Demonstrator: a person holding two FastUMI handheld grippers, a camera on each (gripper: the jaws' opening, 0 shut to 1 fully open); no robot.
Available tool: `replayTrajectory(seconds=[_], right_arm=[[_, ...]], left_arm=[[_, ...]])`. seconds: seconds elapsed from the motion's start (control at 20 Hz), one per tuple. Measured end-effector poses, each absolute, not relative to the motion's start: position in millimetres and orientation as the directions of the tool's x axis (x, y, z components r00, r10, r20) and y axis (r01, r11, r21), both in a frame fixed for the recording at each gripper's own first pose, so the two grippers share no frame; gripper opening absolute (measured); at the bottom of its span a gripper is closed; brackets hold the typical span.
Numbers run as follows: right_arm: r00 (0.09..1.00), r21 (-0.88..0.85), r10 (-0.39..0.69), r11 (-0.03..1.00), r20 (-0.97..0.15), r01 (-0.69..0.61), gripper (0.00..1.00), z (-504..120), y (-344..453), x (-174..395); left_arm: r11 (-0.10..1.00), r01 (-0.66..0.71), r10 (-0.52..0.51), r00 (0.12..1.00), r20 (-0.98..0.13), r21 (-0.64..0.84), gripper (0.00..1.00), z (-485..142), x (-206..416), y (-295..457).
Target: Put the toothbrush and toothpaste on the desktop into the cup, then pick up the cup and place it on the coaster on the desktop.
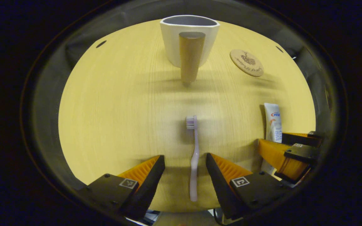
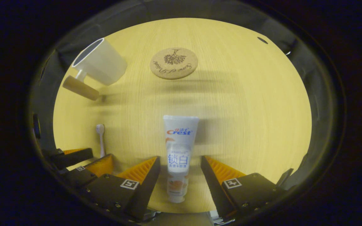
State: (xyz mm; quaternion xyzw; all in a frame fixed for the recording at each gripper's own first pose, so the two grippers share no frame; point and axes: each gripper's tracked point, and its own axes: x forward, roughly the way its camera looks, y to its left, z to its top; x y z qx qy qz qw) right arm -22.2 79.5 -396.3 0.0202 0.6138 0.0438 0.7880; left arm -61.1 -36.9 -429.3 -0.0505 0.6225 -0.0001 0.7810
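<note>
Toothbrush (image 1: 194, 157) and toothpaste (image 2: 179, 157) were both seen lying flat on the worktop (image 1: 112, 119), neither yet lifted, so the first step, the picking up, was judged to be in hand. In the left gripper view the left gripper (image 1: 185, 175) was spread wide with the toothbrush handle lying between its fingers and clear of both; the long axis of the toothbrush ran straight away from the gripper, bristle head at the far end and pointing toward the cup (image 1: 189, 39). In the right gripper view the right gripper (image 2: 180, 177) was likewise spread, with the lower part of the toothpaste between its fingers and touched by neither; the long axis of the tube ran away from the gripper, cap end nearest and flat crimped end pointing toward the coaster (image 2: 173, 63). The cup was seen standing upright and well beyond both things, its handle turned toward the left gripper, with the coaster beside it and apart from it. The next move was judged to call for each gripper to be lowered and closed across the narrow width of its thing, then for each thing to be raised, tipped upright and lowered into the cup's mouth. The thin handle was thought likely to need a firm, centred pinch, and the soft tube a gentler one.
</note>
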Motion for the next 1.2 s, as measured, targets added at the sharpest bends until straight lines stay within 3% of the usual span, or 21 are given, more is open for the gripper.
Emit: replayTrajectory(seconds=[0.1, 0.15, 0.2, 0.25, 0.4, 0.45, 0.5, 0.55, 0.6, 0.65, 0.7, 0.75, 0.8, 0.85, 0.95, 1.0, 1.05, 1.2], right_arm=[[0.245, 0.075, 0.083, 0.996, -0.966, -0.042, 0.81, -398, 78, -22], [0.245, 0.073, 0.081, 0.997, -0.966, -0.041, 0.77, -396, 77, -22], [0.247, 0.068, 0.075, 0.997, -0.966, -0.038, 0.77, -397, 76, -21], [0.235, 0.07, 0.076, 0.997, -0.969, -0.037, 0.7, -398, 76, -22], [0.231, 0.077, 0.079, 0.997, -0.97, -0.021, 0.67, -398, 76, -20], [0.207, 0.076, 0.079, 0.997, -0.975, -0.024, 0.44, -395, 77, -25], [0.206, 0.079, 0.083, 0.997, -0.975, -0.028, 0.45, -397, 76, -25], [0.211, 0.073, 0.077, 0.997, -0.974, -0.024, 0.45, -402, 75, -25], [0.193, 0.078, 0.083, 0.996, -0.978, -0.032, 0.33, -399, 75, -27], [0.195, 0.08, 0.085, 0.996, -0.977, -0.037, 0.33, -397, 76, -26], [0.188, 0.081, 0.087, 0.996, -0.978, -0.04, 0.33, -397, 75, -27], [0.186, 0.082, 0.088, 0.996, -0.979, -0.038, 0.33, -397, 75, -27], [0.182, 0.084, 0.089, 0.996, -0.979, -0.036, 0.33, -397, 75, -28], [0.18, 0.086, 0.091, 0.996, -0.98, -0.036, 0.33, -396, 75, -28], [0.171, 0.085, 0.089, 0.996, -0.981, -0.032, 0.33, -397, 75, -29], [0.18, 0.089, 0.091, 0.996, -0.979, -0.021, 0.29, -397, 75, -26], [0.166, 0.095, 0.098, 0.995, -0.981, -0.03, 0.21, -397, 75, -28], [0.169, 0.103, 0.108, 0.994, -0.98, -0.038, 0.21, -396, 75, -29]], left_arm=[[0.994, -0.075, -0.063, 0.225, -0.972, -0.082, 0.92, -430, -60, -37], [0.994, -0.074, -0.063, 0.225, -0.972, -0.082, 0.86, -429, -60, -37], [0.994, -0.074, -0.063, 0.219, -0.974, -0.081, 0.92, -429, -60, -38], [0.994, -0.076, -0.061, 0.215, -0.975, -0.079, 0.92, -429, -60, -38], [0.994, -0.076, -0.058, 0.2, -0.978, -0.074, 0.87, -428, -60, -41], [0.994, -0.079, -0.063, 0.198, -0.978, -0.08, 0.87, -428, -60, -43], [0.992, -0.086, -0.072, 0.193, -0.979, -0.09, 0.86, -428, -60, -46], [0.993, -0.085, -0.069, 0.193, -0.979, -0.087, 0.77, -429, -58, -47], [0.993, -0.079, -0.073, 0.187, -0.98, -0.089, 0.65, -430, -58, -49], [0.992, -0.08, -0.082, 0.178, -0.981, -0.097, 0.55, -428, -59, -52], [0.992, -0.086, -0.081, 0.173, -0.982, -0.097, 0.32, -428, -59, -53], [0.991, -0.089, -0.081, 0.164, -0.983, -0.096, 0.4, -429, -60, -55], [0.992, -0.09, -0.075, 0.159, -0.984, -0.09, 0.22, -429, -59, -55], [0.993, -0.085, -0.074, 0.152, -0.986, -0.088, 0.18, -428, -60, -55], [0.992, -0.082, -0.081, 0.145, -0.986, -0.094, 0.18, -428, -60, -55], [0.992, -0.088, -0.078, 0.143, -0.987, -0.092, 0.22, -429, -59, -54], [0.992, -0.09, -0.08, 0.147, -0.986, -0.094, 0.1, -428, -58, -54], [0.992, -0.078, -0.089, 0.145, -0.985, -0.101, 0.1, -428, -60, -54]])
